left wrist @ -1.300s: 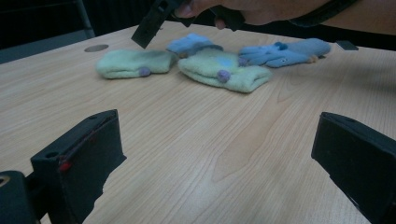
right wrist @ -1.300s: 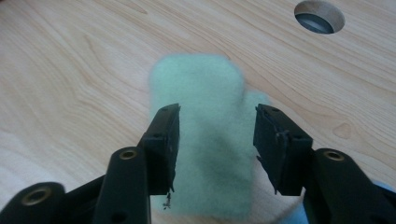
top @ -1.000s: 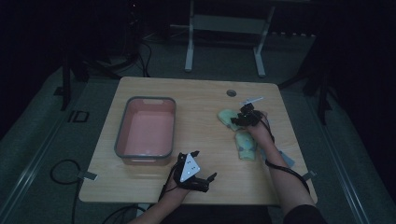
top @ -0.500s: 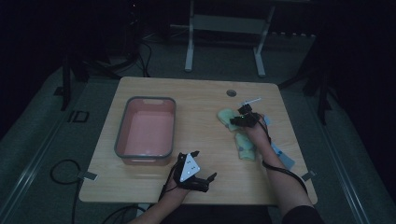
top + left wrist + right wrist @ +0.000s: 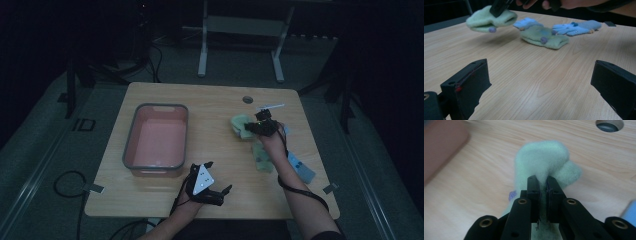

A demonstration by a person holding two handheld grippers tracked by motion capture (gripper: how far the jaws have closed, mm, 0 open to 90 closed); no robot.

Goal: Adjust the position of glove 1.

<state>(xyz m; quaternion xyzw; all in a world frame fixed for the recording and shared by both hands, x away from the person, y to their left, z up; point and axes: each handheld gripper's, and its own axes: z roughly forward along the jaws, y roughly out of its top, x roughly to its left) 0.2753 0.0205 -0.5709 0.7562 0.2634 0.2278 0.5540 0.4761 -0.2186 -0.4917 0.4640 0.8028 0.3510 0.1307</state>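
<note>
High view: the right gripper [image 5: 259,126] pinches a pale green mitten [image 5: 241,125] at the far right of the wooden counter [image 5: 220,100], its jaws having just closed on the fabric. The grey-rimmed pink tub [image 5: 156,140] sits well apart to the left of the mitten, across bare wood, so any carry that way runs leftward from the right hand, which is by far the nearer one. A second green mitten [image 5: 262,156] and a blue mitten [image 5: 300,168] lie just beside the right forearm. The left gripper [image 5: 210,190] rests near the front edge, jaws spread and holding nothing. Against the frame a second ago, the right gripper has come slightly toward the tub and the green mitten has left its flat place on the wood; the left gripper has kept its spot.

Left gripper view: the held green mitten [image 5: 489,19] hangs clear of the counter with a shadow beneath it (its long axis roughly level), while the second green mitten [image 5: 544,37] and the blue mitten [image 5: 576,27] lie flat beyond.

Right gripper view: the jaws stand pressed together on the green mitten [image 5: 541,160], the tub's edge [image 5: 441,145] at upper left.
</note>
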